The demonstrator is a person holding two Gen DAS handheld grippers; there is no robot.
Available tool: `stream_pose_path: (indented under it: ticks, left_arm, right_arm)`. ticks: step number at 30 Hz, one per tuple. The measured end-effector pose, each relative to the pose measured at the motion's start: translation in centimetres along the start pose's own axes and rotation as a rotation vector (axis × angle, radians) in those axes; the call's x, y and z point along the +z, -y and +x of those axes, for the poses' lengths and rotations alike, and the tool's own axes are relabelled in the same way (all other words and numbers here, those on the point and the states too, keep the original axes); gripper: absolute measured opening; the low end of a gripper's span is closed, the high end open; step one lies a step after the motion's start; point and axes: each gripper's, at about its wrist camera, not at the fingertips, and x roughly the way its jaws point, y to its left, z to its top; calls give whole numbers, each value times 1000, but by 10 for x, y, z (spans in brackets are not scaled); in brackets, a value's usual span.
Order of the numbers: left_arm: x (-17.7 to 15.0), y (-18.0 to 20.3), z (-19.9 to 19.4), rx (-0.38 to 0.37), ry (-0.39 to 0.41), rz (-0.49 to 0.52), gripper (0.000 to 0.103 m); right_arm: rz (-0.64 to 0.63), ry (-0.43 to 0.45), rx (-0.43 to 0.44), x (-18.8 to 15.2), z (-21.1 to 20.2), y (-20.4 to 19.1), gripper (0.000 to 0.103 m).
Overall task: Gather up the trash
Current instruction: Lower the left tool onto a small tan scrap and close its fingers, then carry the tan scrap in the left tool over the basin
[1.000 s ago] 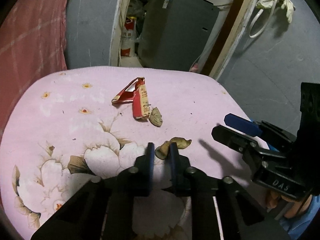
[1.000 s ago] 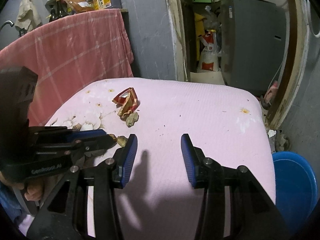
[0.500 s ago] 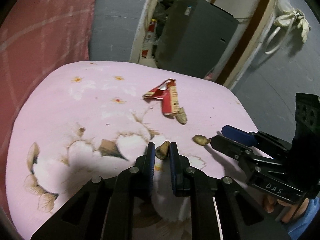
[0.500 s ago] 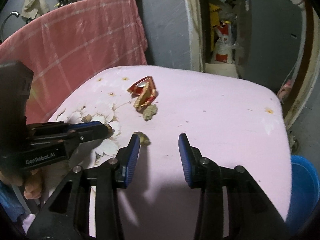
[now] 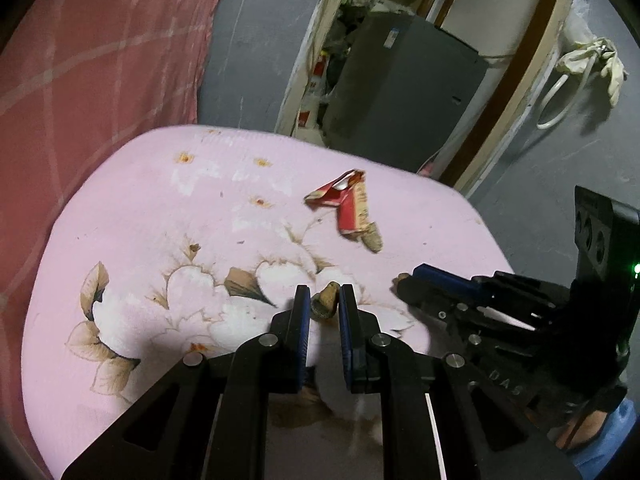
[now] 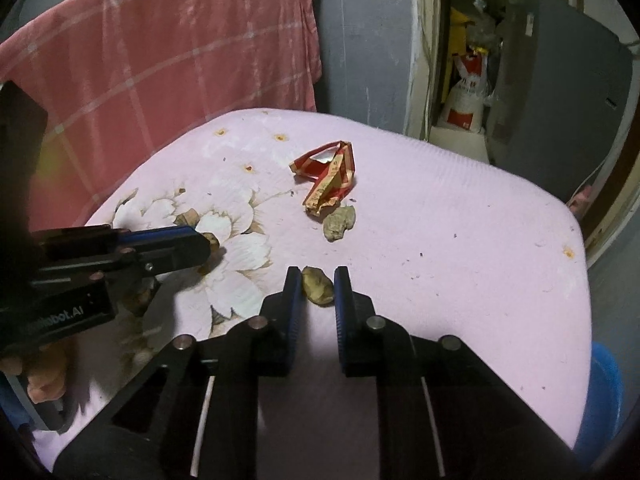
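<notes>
My left gripper (image 5: 324, 300) is shut on a brown peel scrap (image 5: 326, 303) just above the pink flowered table cover (image 5: 160, 208). My right gripper (image 6: 317, 283) has closed around a second brown scrap (image 6: 317, 285) lying on the cover; its tip shows in the left wrist view (image 5: 401, 278). A crumpled red wrapper (image 5: 346, 206) lies further back, also in the right wrist view (image 6: 328, 176), with a third brown scrap (image 6: 339, 222) touching its near end. The left gripper also shows in the right wrist view (image 6: 208, 246).
A blue bin (image 6: 604, 396) stands below the table's right edge. A pink checked cloth (image 6: 160, 60) hangs behind the table. A grey cabinet (image 5: 400, 96) and a doorway with bags (image 6: 464, 92) lie beyond.
My right gripper moved forward and closed from wide open onto the second scrap. My left gripper stayed shut on its scrap and lifted slightly back and left.
</notes>
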Motion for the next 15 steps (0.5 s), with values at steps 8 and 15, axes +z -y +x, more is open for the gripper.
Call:
stream_pose_path:
  ticks: [8,15]
  left_arm:
    - [4,39,-29,-64,171,38,11]
    - [11,86,-52,-145,341,104,11]
  right_arm:
    - [56,278,-91,-11,-74,18,16]
    - [85,483,-198,-21,-145,35,16]
